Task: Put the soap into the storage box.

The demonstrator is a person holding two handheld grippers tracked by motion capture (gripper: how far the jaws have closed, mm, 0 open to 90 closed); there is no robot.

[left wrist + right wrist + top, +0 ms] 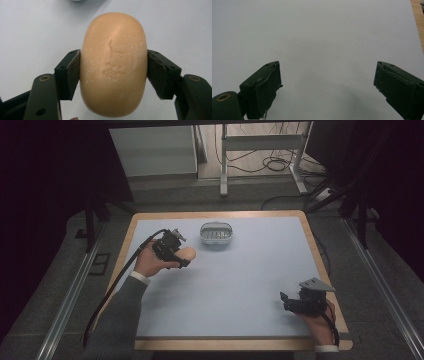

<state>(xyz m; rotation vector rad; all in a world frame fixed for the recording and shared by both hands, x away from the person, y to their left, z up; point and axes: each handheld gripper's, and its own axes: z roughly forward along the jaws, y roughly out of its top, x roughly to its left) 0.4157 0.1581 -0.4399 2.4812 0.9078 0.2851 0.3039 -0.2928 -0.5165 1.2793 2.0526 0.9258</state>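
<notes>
Between the two black pads of the left gripper (113, 72) sits a bar of soap (113, 63), peach-coloured and oval, pinched across its narrow waist. Its long axis runs straight out along the line of the jaws, so roughly half of it sticks forward past the fingertips and the rest reaches back toward the hand. The jaws are drawn in tight on it, pressing both flanks, and there is a faint stamped mark on its upper face.

From the high view the soap (187, 253) hangs over the left part of the pale blue table mat (250, 285), carried in the left gripper (172, 249), and the soap dish (216, 233), a small white oval tray with a ribbed floor, lies just beyond and to the right of it, near the far edge. That is the relation that matters: I judge the soap is meant for the dish, the dish lies ahead of the jaws and a little right, and its long side runs across the table.

Nothing stands between soap and dish; the mat there is bare. The right gripper (300, 301) rests near the front right corner, well apart from both, its jaws spread wide with nothing in them. The left hand is plainly the nearer one.
</notes>
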